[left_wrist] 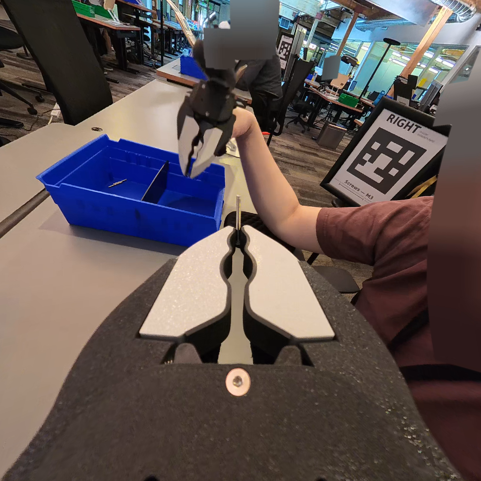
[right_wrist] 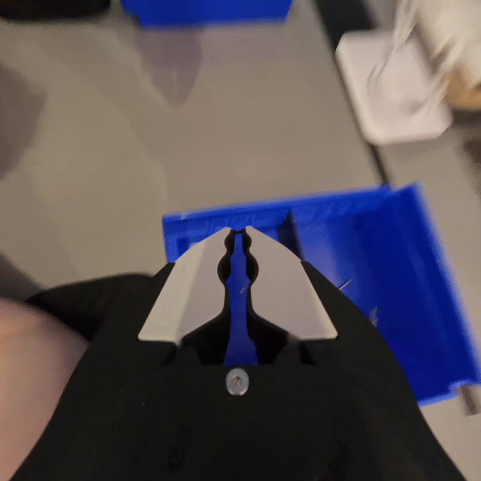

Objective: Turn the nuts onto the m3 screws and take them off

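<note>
My left gripper (left_wrist: 238,229) is shut on a thin M3 screw (left_wrist: 238,212), which stands upright out of the fingertips, near the table's front edge. A blue divided bin (left_wrist: 86,205) lies on the grey table; one screw (left_wrist: 117,183) lies in its left compartment. My right gripper (left_wrist: 191,173) hangs tip-down over the bin's right compartment. In the blurred right wrist view the right gripper (right_wrist: 238,230) is closed on a tiny dark piece, apparently a nut (right_wrist: 239,230), above the bin (right_wrist: 325,216). A screw (right_wrist: 345,285) and small bits (right_wrist: 242,290) lie in the bin.
A framed black-and-white marker sign (left_wrist: 385,156) stands at the right. The person's bare arm (left_wrist: 268,182) reaches across behind my left gripper. A second blue bin (right_wrist: 208,10) and a white block (right_wrist: 390,91) sit farther along the table (right_wrist: 104,156). The grippers' ends are close to 25 cm from one another.
</note>
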`<state>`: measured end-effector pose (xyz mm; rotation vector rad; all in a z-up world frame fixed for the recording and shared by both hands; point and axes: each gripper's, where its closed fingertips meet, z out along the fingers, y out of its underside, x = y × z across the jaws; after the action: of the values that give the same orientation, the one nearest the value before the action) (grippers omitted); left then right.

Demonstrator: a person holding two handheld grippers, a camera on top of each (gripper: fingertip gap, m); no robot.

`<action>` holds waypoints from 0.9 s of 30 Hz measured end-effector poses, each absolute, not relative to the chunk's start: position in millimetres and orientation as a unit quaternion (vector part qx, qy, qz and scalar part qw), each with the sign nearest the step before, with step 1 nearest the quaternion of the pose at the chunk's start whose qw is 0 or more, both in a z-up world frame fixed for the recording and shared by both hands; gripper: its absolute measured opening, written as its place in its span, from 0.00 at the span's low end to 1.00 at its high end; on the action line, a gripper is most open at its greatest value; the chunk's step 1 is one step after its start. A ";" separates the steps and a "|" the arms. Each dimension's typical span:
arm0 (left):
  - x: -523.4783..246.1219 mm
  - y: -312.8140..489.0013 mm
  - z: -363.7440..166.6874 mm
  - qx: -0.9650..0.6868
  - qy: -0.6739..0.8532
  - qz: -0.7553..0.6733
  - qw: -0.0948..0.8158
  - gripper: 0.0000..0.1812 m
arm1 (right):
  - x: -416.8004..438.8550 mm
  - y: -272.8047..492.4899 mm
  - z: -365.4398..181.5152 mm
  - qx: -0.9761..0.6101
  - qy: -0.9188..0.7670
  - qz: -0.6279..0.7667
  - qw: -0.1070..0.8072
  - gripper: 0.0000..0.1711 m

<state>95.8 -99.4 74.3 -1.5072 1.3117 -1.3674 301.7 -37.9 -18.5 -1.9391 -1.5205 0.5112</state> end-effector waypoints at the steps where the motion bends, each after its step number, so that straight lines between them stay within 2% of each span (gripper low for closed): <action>1: 96.2 -98.9 73.4 -0.583 0.506 -0.530 0.350 0.01 | 315.2 -42.7 -36.6 -0.753 -0.569 0.197 0.266 0.04; 4: 97.7 -97.4 70.0 -0.588 0.503 -0.533 0.344 0.01 | 333.5 -41.9 -72.0 -0.785 -0.551 0.204 0.196 0.04; 7: 99.0 -97.4 67.5 -0.590 0.505 -0.531 0.341 0.01 | 328.8 -42.3 -87.3 -0.800 -0.528 0.245 0.145 0.04; 13: 100.8 -98.5 64.3 -0.591 0.506 -0.532 0.333 0.01 | 339.7 -44.7 -120.2 -0.837 -0.495 0.227 0.046 0.04; 15: 100.8 -98.8 64.4 -0.591 0.506 -0.533 0.331 0.01 | 336.8 -43.5 -120.2 -0.844 -0.476 0.243 0.040 0.10; 17: 100.7 -99.3 64.8 -0.591 0.507 -0.533 0.332 0.01 | 331.3 -34.9 -109.2 -0.847 -0.457 0.264 0.070 0.16; 20: 100.5 -99.4 66.8 -0.588 0.505 -0.534 0.336 0.01 | 323.3 -23.4 -77.8 -0.824 -0.479 0.255 0.162 0.17; 24: 100.6 -92.7 66.3 -0.593 0.500 -0.520 0.358 0.01 | 269.0 -33.5 7.7 -0.696 -0.569 0.265 0.349 0.17; 27: 100.2 -87.2 67.0 -0.594 0.493 -0.513 0.375 0.01 | 212.8 -48.1 70.8 -0.602 -0.584 0.296 0.457 0.17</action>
<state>100.2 -87.2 67.0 -1.5210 1.2631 -1.3123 212.8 -48.1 70.8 -1.4835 -1.4405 0.7291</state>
